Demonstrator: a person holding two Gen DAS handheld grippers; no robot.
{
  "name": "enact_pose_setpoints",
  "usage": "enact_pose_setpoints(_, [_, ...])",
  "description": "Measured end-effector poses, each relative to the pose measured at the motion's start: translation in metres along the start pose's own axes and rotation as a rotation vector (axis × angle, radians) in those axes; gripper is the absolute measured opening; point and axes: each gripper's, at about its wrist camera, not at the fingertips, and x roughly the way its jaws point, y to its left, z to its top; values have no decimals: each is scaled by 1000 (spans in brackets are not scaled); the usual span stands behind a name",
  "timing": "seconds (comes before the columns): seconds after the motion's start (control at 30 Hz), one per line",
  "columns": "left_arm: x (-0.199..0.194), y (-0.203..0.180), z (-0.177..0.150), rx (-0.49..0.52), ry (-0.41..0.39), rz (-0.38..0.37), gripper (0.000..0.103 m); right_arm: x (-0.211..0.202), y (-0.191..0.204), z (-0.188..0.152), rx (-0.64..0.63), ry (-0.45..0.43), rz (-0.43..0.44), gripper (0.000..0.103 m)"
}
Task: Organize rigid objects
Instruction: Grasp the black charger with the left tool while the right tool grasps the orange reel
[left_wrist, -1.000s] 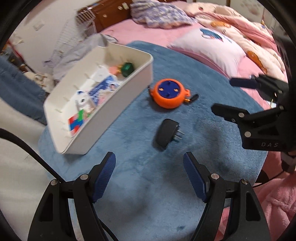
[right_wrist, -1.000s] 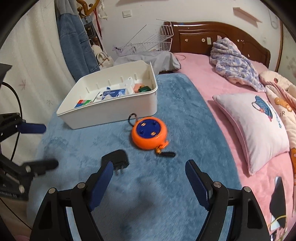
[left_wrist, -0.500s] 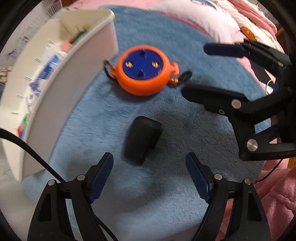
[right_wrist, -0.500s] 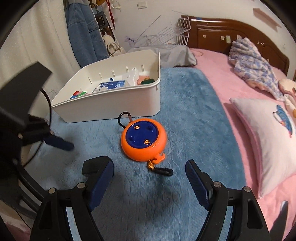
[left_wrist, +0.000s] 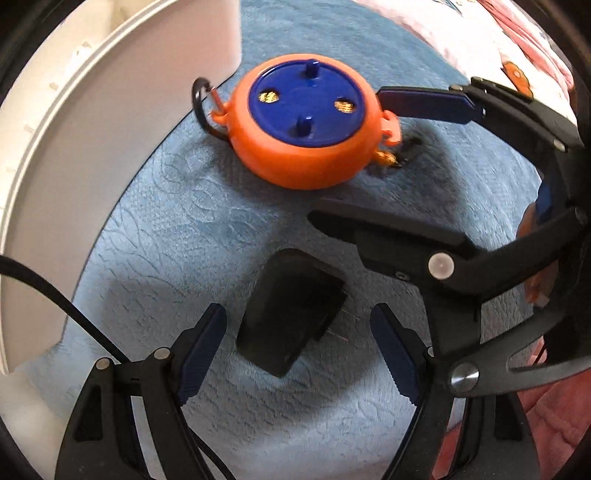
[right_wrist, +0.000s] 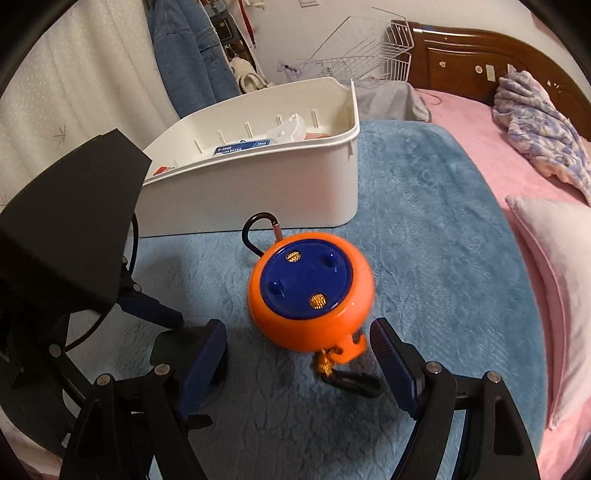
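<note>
A black plug adapter (left_wrist: 291, 310) lies on the blue blanket (left_wrist: 192, 236), between the open fingers of my left gripper (left_wrist: 299, 347). An orange round reel with a blue face (left_wrist: 306, 136) lies beyond it; in the right wrist view the reel (right_wrist: 310, 291) sits just ahead of my open right gripper (right_wrist: 299, 354). The right gripper (left_wrist: 369, 162) shows in the left wrist view, its fingers on either side of the reel's right end. The white bin (right_wrist: 266, 184) stands behind the reel and holds several small items.
The left gripper's body (right_wrist: 66, 236) fills the left of the right wrist view. A white pillow (right_wrist: 554, 251) lies at the right on the pink bed. A wire rack (right_wrist: 369, 55) and hanging jeans (right_wrist: 188, 55) stand beyond the bin.
Both grippers have moved forward and down. The left one has come over the black adapter, the right one up to the orange reel. Both stay open.
</note>
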Motion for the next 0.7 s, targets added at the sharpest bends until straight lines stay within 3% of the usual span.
enact_pose_setpoints(0.13, [-3, 6, -1, -50, -5, -19, 81, 8, -1, 1, -8, 9, 0, 81])
enact_pose_setpoints(0.33, [-12, 20, 1, -102, -24, -10, 68, 17, -4, 3, 11, 22, -1, 81])
enact_pose_setpoints(0.7, [-12, 22, -38, -217, -16, -56, 68, 23, -2, 10, 68, 24, -17, 82])
